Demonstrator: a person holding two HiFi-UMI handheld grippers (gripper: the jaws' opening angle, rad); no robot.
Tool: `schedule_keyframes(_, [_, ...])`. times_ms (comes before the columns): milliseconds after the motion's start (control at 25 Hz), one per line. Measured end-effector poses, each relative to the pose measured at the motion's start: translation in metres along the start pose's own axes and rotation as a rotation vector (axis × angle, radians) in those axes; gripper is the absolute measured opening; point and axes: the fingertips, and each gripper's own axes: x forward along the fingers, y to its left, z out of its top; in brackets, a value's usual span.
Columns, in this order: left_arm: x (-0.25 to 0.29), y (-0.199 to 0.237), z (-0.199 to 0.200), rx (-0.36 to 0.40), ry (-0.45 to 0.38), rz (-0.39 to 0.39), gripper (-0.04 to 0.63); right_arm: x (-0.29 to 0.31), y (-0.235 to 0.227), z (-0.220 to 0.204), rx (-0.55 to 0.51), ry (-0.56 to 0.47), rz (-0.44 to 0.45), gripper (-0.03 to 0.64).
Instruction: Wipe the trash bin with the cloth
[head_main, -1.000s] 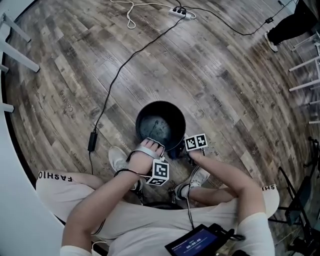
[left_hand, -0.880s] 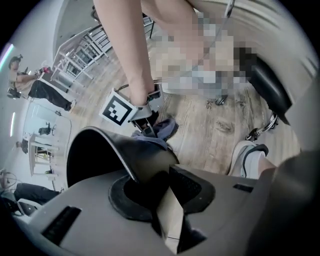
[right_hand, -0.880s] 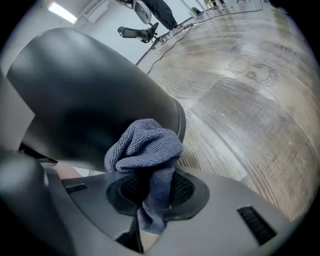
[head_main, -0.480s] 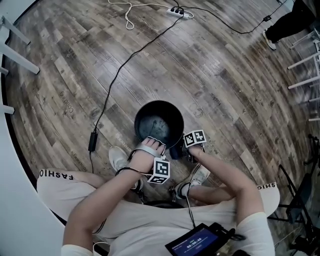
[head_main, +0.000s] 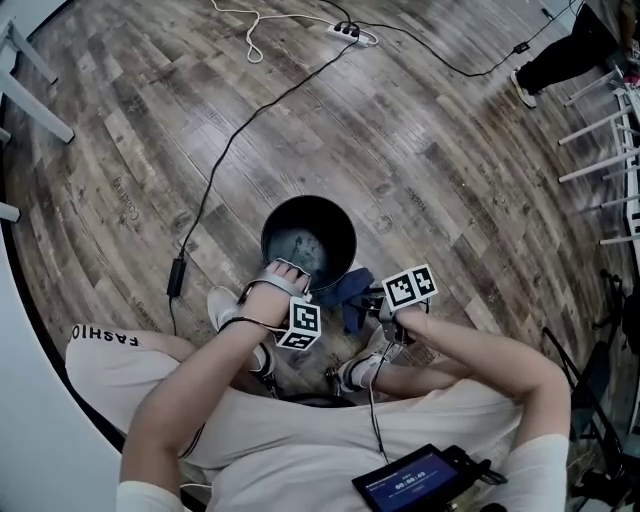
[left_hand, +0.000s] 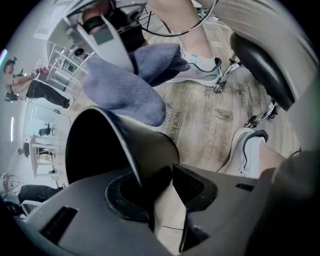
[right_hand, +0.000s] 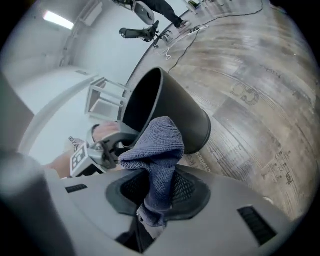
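The black trash bin (head_main: 308, 240) stands on the wooden floor between the person's feet. My left gripper (head_main: 288, 270) sits at its near rim. In the left gripper view the bin wall (left_hand: 125, 150) runs between the jaws, which are opening, and floor shows in the gap beside the wall. My right gripper (head_main: 368, 298) is shut on the blue cloth (head_main: 345, 290). It holds the cloth bunched just right of the bin, off its side. In the right gripper view the cloth (right_hand: 157, 155) rises from the jaws in front of the bin (right_hand: 165, 110).
A black cable (head_main: 230, 150) runs from a power strip (head_main: 345, 32) past the bin to an adapter (head_main: 175, 277). White sneakers (head_main: 222, 305) and a stool base sit near the bin. White furniture legs (head_main: 30, 80) stand at left, chair legs (head_main: 610, 150) at right.
My right gripper has drawn away from the bin's side toward the right, so the cloth now shows beside the bin. My left gripper stays at the near rim.
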Motion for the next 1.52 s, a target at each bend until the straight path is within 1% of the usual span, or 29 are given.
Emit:
schedule_keyframes(80, [0.004,-0.005,0.002,0.025,-0.005,-0.006,0.105,0.0,0.008,0.01,-0.005,-0.036,0.014,0.077])
schedule_keyframes(200, [0.004,-0.008,0.003,0.027,-0.022,-0.011,0.091,0.008,0.009,0.03,-0.006,-0.076,0.019,0.077])
schedule_keyframes(320, [0.0,-0.006,0.0,0.03,-0.029,-0.012,0.087,0.018,0.003,0.039,-0.031,-0.061,0.001,0.077])
schedule_keyframes(440, [-0.002,-0.005,0.002,0.037,-0.034,-0.015,0.087,0.029,-0.019,0.038,-0.019,-0.059,-0.012,0.077])
schedule_keyframes(600, [0.0,-0.008,0.005,0.037,-0.04,-0.021,0.087,0.062,-0.059,0.031,-0.021,-0.042,-0.053,0.077])
schedule_keyframes(760, [0.001,-0.001,0.007,0.028,-0.048,-0.02,0.087,0.098,-0.1,0.026,0.086,-0.08,-0.032,0.077])
schedule_keyframes(800, [0.001,0.0,0.008,0.027,-0.052,-0.022,0.087,0.108,-0.109,0.024,0.1,-0.08,-0.036,0.077])
schedule_keyframes(920, [0.0,0.003,0.013,0.023,-0.065,-0.025,0.087,0.132,-0.137,0.018,0.071,-0.045,-0.09,0.077])
schedule_keyframes(960, [0.0,0.003,0.015,0.02,-0.069,-0.025,0.087,0.138,-0.146,0.018,0.076,-0.046,-0.105,0.077])
schedule_keyframes(1080, [0.0,0.004,0.019,0.008,-0.079,-0.02,0.089,0.145,-0.161,0.019,0.16,-0.119,-0.107,0.077])
schedule_keyframes(1120, [0.0,0.004,0.021,-0.003,-0.083,-0.017,0.093,0.144,-0.161,0.019,0.18,-0.135,-0.11,0.077])
schedule_keyframes(1160, [0.0,0.004,0.022,-0.018,-0.087,-0.013,0.095,0.14,-0.158,0.016,0.187,-0.13,-0.121,0.077])
schedule_keyframes(1240, [0.0,0.006,0.022,-0.043,-0.09,-0.002,0.097,0.126,-0.143,0.006,0.162,-0.07,-0.148,0.077])
schedule_keyframes(1280, [0.0,0.007,0.021,-0.047,-0.088,0.001,0.1,0.116,-0.13,0.002,0.138,-0.038,-0.147,0.077])
schedule_keyframes(1360, [-0.002,0.004,0.017,-0.049,-0.083,-0.012,0.108,0.094,-0.094,-0.006,0.097,-0.004,-0.112,0.077])
schedule_keyframes(1400, [-0.003,0.002,0.015,-0.052,-0.083,-0.026,0.125,0.082,-0.075,-0.011,0.084,0.004,-0.087,0.077])
schedule_keyframes(1440, [-0.004,0.002,0.014,-0.055,-0.084,-0.038,0.146,0.07,-0.057,-0.015,0.077,0.008,-0.063,0.077])
schedule_keyframes(1520, [-0.007,0.003,0.013,-0.067,-0.087,-0.051,0.164,0.046,-0.024,-0.018,0.078,-0.005,-0.016,0.077])
